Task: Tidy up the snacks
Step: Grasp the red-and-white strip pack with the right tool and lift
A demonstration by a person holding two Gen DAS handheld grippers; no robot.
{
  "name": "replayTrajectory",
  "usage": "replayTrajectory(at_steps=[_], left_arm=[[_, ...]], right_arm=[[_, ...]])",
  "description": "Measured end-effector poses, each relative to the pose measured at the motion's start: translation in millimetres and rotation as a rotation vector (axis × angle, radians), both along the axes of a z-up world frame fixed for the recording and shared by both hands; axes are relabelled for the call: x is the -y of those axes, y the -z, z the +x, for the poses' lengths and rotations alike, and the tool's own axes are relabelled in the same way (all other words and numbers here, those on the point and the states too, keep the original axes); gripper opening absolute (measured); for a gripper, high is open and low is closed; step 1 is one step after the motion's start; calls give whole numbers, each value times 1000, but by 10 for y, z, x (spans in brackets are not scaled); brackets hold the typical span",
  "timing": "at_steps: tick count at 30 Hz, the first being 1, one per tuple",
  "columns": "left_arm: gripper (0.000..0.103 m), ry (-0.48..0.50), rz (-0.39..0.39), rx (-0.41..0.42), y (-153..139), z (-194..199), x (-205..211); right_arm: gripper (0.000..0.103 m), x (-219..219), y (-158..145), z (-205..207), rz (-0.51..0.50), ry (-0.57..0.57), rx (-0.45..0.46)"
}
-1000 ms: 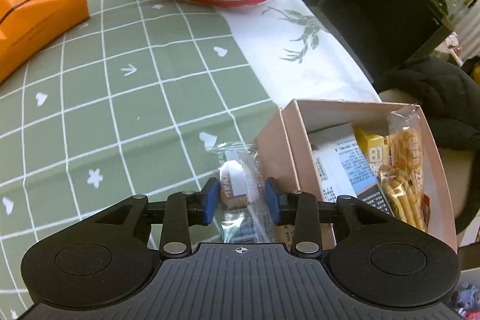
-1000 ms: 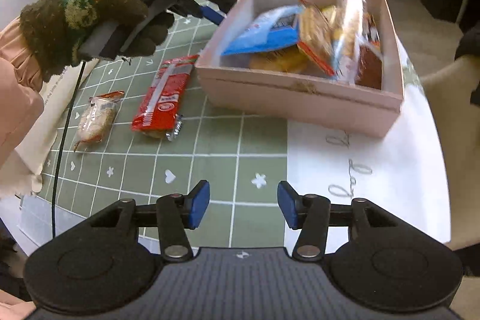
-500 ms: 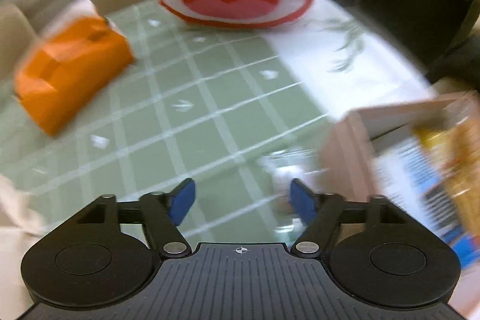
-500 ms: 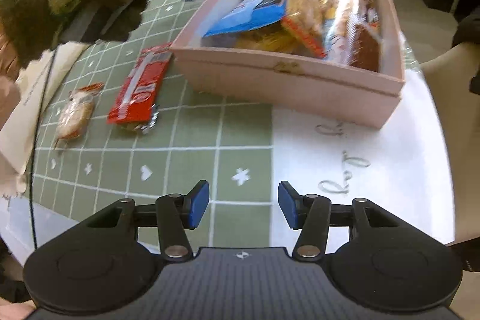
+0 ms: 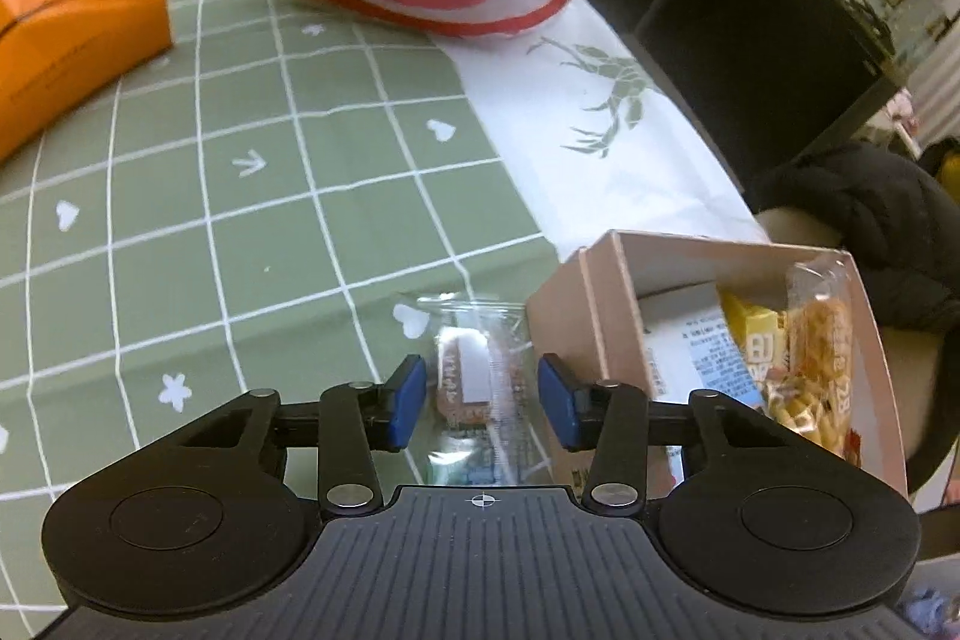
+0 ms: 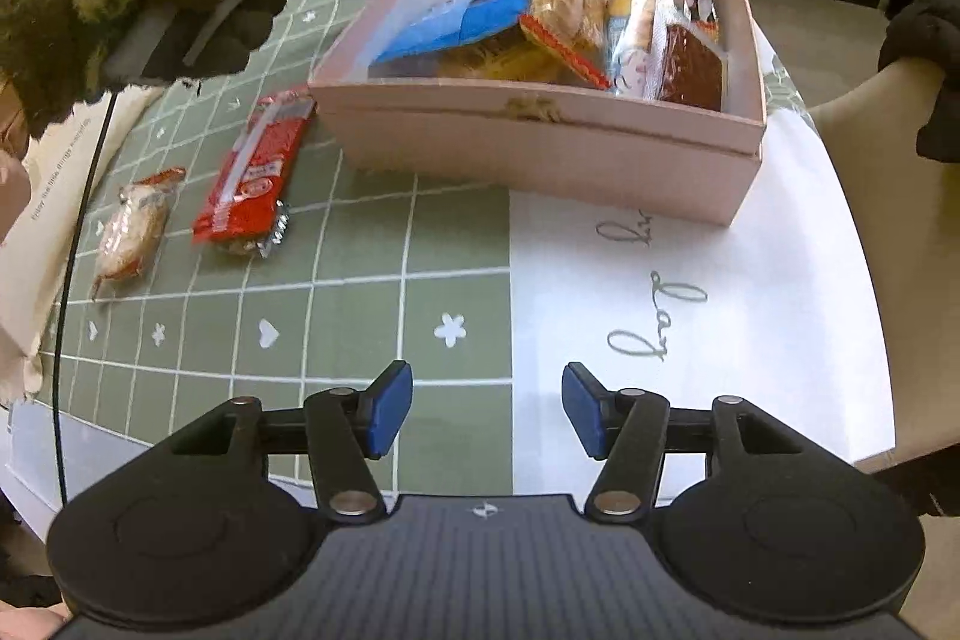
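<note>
The left gripper (image 5: 482, 403) straddles a clear-wrapped snack (image 5: 474, 382) lying on the green checked tablecloth (image 5: 180, 232), just beside the near corner of the pink box (image 5: 591, 316). Its jaws are closing, the pads not yet pressing the wrapper. The risk, as I judge it: the slippery film lets the pads pinch only loose plastic, so the snack slides out on the lift, or the pad on the box side catches the box wall and shoves the box.

The right gripper (image 6: 487, 415) hangs empty over the cloth, its jaws opening. From it, a red wafer bar (image 6: 255, 184) lies at ten o'clock, a small wrapped cake (image 6: 132, 229) further at nine, and the box, crowded with packets, at twelve.

Compared with a second ago, the left pads stand slightly wider around the same snack, after a brief blurred swing; the right gripper has opened a little.
</note>
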State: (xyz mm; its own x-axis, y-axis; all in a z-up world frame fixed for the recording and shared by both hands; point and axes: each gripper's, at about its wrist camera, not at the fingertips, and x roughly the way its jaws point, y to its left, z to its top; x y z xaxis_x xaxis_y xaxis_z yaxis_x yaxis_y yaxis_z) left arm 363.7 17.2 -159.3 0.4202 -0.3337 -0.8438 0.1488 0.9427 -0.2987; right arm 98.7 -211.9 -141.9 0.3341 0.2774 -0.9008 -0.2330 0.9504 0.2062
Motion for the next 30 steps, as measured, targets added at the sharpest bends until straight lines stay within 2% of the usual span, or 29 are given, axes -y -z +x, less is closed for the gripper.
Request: replayTrajectory(at_steps=[1, 5, 9, 11, 14, 19, 23, 25, 27, 30], left_arm=[[41, 8, 14, 2, 5, -7, 5], [41, 41, 43, -5, 7, -127, -2], [41, 43, 105, 14, -13, -397, -119], [41, 23, 116, 18, -25, -533, -255], [41, -24, 120, 15, -52, -719, -517], [41, -127, 143, 10, -79, -951, -962], [41, -189, 122, 4, -73, -1130, -1228], [41, -188, 112, 0, -75, -1236, -1263], [41, -161, 101, 0, -74, -1330, -1226], [41, -145, 94, 1, -77, -1464, -1125]], right_arm=[[56, -3, 12, 0, -5, 0, -5], [56, -45, 19, 8, -2, -17, -6], [56, -202, -51, 52, 32, -95, 45], [57, -343, -84, 91, 37, -148, 79], [64, -636, -125, 205, 74, -226, 123], [67, -1187, -97, 525, 144, -251, 152], [67, -1572, 32, 764, 119, -265, 130], [67, -1698, 86, 756, 49, -278, 174], [56, -1740, 101, 710, 9, -307, 180], [53, -1579, -19, 603, 55, -319, 159]])
